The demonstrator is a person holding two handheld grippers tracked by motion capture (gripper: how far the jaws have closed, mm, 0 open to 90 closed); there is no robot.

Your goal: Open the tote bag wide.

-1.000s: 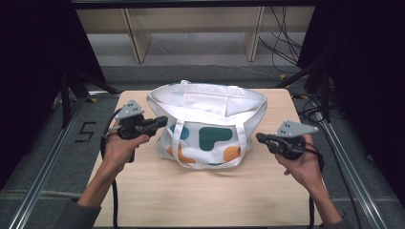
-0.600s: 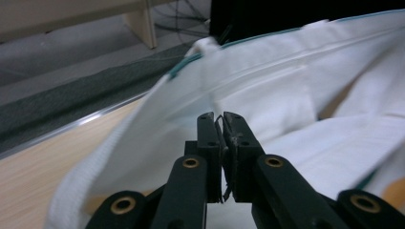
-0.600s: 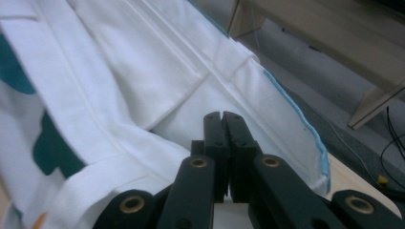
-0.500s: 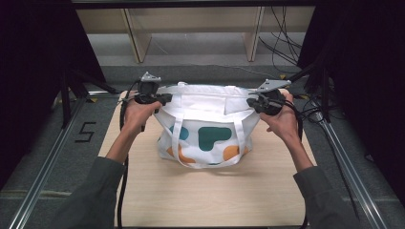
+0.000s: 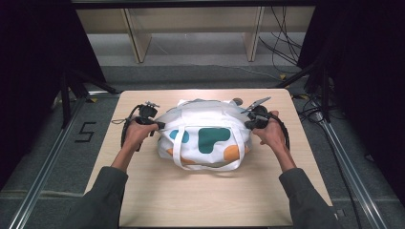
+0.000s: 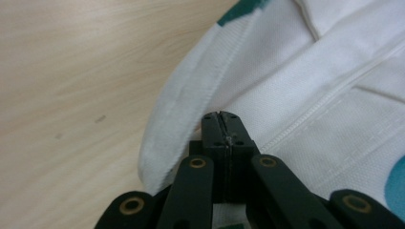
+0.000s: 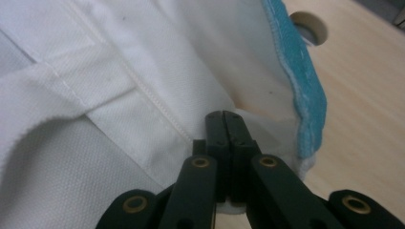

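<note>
My bag (image 5: 205, 138) is white cloth with teal and orange blobs printed on its side, and a light blue edging at its rim (image 7: 301, 81). My two grippers' jaws are black with brass-coloured rivets; the table (image 5: 205, 200) is pale wood grain.

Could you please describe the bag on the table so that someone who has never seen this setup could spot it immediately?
Start at the light wooden table; in the middle of its far half lies a white fabric tote bag. It has teal and orange blotches on its front and looped white handles toward the person, and is flanked by the left hand-held gripper and right hand-held gripper.
</note>
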